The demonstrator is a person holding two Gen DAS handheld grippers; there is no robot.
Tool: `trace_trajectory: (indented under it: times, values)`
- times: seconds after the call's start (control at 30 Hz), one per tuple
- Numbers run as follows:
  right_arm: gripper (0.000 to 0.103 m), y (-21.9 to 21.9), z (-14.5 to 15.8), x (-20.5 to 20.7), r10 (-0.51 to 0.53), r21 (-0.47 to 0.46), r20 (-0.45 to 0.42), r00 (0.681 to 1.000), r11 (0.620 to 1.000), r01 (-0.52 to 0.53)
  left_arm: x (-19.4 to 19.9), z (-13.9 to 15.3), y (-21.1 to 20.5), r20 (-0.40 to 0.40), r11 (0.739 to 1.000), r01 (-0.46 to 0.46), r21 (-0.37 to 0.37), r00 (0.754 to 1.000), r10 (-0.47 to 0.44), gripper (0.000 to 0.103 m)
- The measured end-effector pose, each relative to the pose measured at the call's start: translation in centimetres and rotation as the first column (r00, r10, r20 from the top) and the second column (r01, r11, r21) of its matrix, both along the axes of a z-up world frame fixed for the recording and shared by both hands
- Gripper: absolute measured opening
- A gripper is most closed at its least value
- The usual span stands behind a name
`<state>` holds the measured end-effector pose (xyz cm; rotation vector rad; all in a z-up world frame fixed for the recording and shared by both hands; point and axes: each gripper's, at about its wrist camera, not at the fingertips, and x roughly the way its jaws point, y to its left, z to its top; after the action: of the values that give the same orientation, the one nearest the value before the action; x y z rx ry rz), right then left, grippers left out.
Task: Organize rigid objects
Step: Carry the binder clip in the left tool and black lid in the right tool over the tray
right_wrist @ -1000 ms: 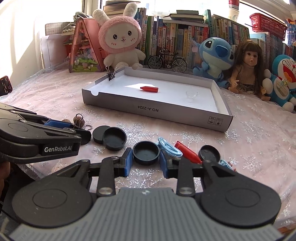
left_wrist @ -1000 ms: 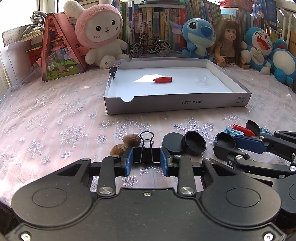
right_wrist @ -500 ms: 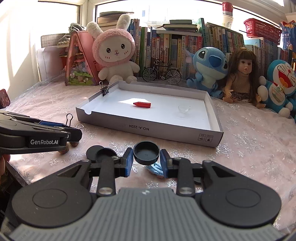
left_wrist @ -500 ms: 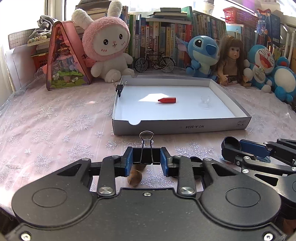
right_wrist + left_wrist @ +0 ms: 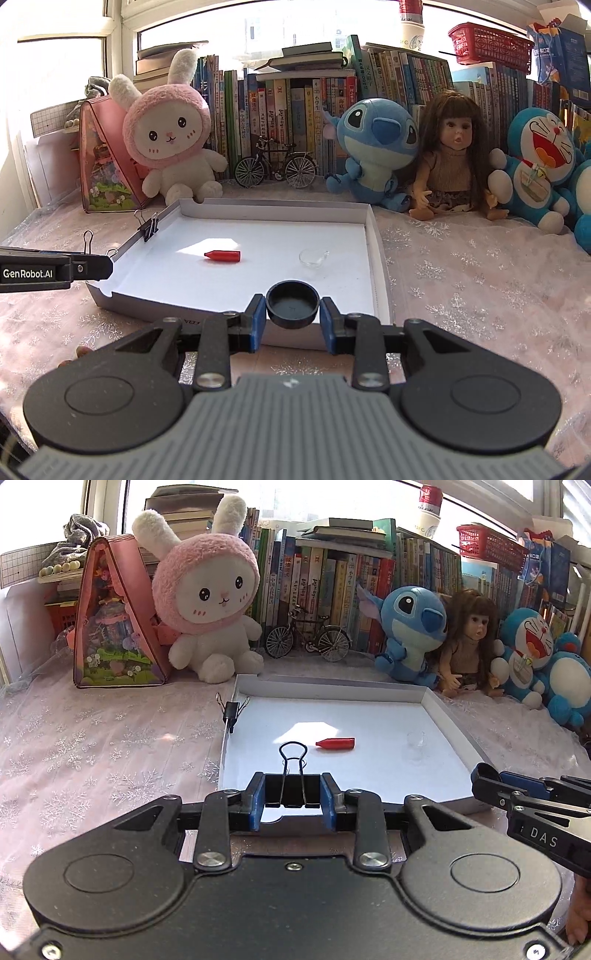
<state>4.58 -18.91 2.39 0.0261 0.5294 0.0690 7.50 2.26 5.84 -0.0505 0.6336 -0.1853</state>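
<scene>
**Both grippers loaded at the near wall of the tray: release hazards**

The left gripper point(image 5: 292, 798) is clamped on a black binder clip point(image 5: 293, 775), pads against the clip's body and the wire handles pointing forward over the white tray point(image 5: 436, 705). The right gripper point(image 5: 293, 317) is clamped narrowly on a round black cap point(image 5: 293, 303), open side up, held just above the tray's near wall. Inside the tray lie a red crayon-like piece point(image 5: 335, 743) and a small clear glass item point(image 5: 313, 257); a second binder clip point(image 5: 148, 226) is fastened to the tray's left wall.

Judged state: both items are in transport, neither yet released.

Likely faults from this position:

- Premature release. Each held item hangs near the tray's front wall. Opening the jaws too soon would probably drop it on the wall or onto the snowflake tablecloth point(image 5: 92, 746) outside.
- Roll-away. The cap is round; released tilted, it may roll across the smooth floor and strike the glass item.
- Collision. The two grippers work close together over one tray; converging paths could knock a held item loose.
- Tray shift. Contact with the light cardboard wall could push the tray.
</scene>
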Motion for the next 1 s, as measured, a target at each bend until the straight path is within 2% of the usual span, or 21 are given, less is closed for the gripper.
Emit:
trace_trajectory:
  times: [0.27,0.47,0.67,0.83,1.0]
  values:
    - [0.038,-2.7,0.2,4.3,-0.036,0.017,-0.074,0.997,0.999,0.038,5.1,0.2,-1.1,-0.054,1.000,0.011,0.021,0.998,-0.010,0.030]
    - [0.037,-4.3,0.3,7.7,-0.031,0.061,-0.155,0.987,0.997,0.041,8.9,-0.4,-1.4,-0.131,1.000,0.008,0.029,0.991,-0.005,0.030]
    - [0.038,-4.9,0.0,11.1,-0.025,0.041,-0.247,0.969,0.998,0.036,11.8,-0.9,-1.9,-0.155,0.995,-0.010,0.104,0.988,0.026,0.030]
    - [0.038,-6.3,-0.3,13.8,0.003,0.136,-0.342,0.940,0.990,0.047,13.7,-1.6,-2.1,-0.217,0.997,-0.003,0.081,0.976,0.020,0.030]
    - [0.038,-6.1,-0.1,14.8,-0.003,0.116,-0.359,0.933,0.992,0.047,14.8,-2.0,-2.6,-0.228,0.995,-0.004,0.101,0.973,0.027,0.030]
